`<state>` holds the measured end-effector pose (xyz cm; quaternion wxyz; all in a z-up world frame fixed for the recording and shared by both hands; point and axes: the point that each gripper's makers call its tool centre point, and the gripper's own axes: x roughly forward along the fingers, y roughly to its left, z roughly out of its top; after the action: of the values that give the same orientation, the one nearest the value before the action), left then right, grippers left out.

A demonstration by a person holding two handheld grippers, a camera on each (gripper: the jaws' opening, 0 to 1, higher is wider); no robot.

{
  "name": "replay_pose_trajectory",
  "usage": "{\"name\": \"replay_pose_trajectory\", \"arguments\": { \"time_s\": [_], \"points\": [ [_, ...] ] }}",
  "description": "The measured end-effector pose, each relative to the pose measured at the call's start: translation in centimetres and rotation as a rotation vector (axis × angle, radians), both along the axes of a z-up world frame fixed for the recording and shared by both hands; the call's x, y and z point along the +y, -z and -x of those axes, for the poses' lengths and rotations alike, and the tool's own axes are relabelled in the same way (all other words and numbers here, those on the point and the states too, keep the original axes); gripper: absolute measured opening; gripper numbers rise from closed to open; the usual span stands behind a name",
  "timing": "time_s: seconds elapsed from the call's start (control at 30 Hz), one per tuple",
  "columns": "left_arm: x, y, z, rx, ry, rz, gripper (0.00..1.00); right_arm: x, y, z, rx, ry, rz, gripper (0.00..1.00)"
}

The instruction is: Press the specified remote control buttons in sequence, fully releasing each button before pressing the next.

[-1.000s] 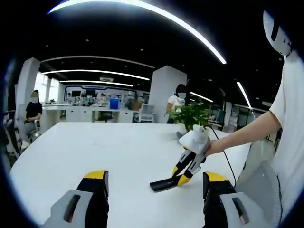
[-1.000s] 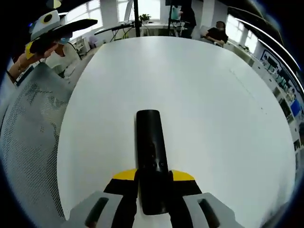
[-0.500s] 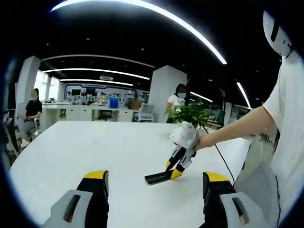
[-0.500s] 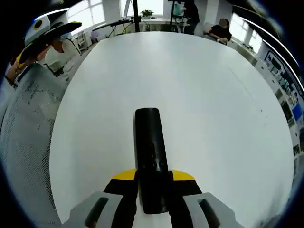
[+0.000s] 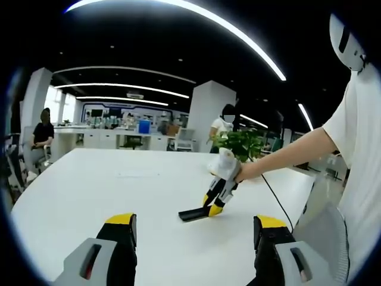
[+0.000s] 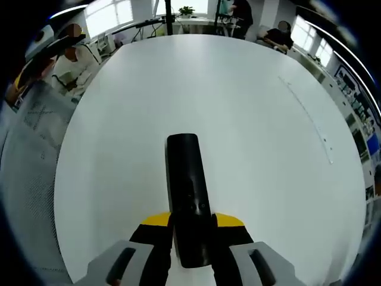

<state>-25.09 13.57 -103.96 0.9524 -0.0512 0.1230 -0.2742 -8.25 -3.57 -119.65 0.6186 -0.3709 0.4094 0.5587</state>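
While your left gripper (image 5: 193,238) hangs with jaws wide apart and empty above the white table (image 5: 89,185), your right gripper (image 6: 191,229) clamps the black remote (image 6: 187,196) just over the tabletop. No button looks pressed yet, so the whole sequence seems ahead.

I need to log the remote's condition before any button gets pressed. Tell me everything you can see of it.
The remote control is a slim, glossy black bar, plastic by its look, with a rounded far end and small buttons near the grip. The right tongs are shut on its near end, holding it lengthwise over the white table. In the left gripper view it sits low over the tabletop.
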Motion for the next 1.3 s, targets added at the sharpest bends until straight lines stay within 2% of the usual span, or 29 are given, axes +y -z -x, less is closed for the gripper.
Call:
{"name": "replay_pose_trajectory", "arguments": {
  "time_s": [0.33, 0.73, 0.87, 1.03, 1.17, 1.3],
  "points": [
    [-1.1, -0.5, 0.1, 0.008, -0.006, 0.000, 0.84, 0.0, 0.1, -2.2, 0.002, -0.002, 0.019, 0.23],
    [-0.8, -0.6, -0.1, 0.018, -0.020, -0.003, 0.83, -0.1, -0.1, -3.9, -0.003, -0.013, 0.026, 0.23],
    [-0.7, -0.6, -0.3, 0.019, -0.025, -0.002, 0.83, 0.0, -0.1, -4.0, 0.000, 0.014, 0.016, 0.23],
    [-0.6, -0.7, -0.3, 0.016, -0.032, 0.004, 0.83, -0.1, -0.2, -4.1, 0.011, 0.143, -0.050, 0.29],
    [-0.5, -0.4, -0.3, 0.023, -0.031, 0.007, 0.83, -0.3, -0.5, -3.9, 0.046, 0.297, -0.140, 0.41],
    [-0.6, -0.3, -0.2, 0.027, -0.030, 0.010, 0.83, -0.2, -1.1, -3.5, 0.071, 0.431, -0.275, 0.52]
  ]
}}
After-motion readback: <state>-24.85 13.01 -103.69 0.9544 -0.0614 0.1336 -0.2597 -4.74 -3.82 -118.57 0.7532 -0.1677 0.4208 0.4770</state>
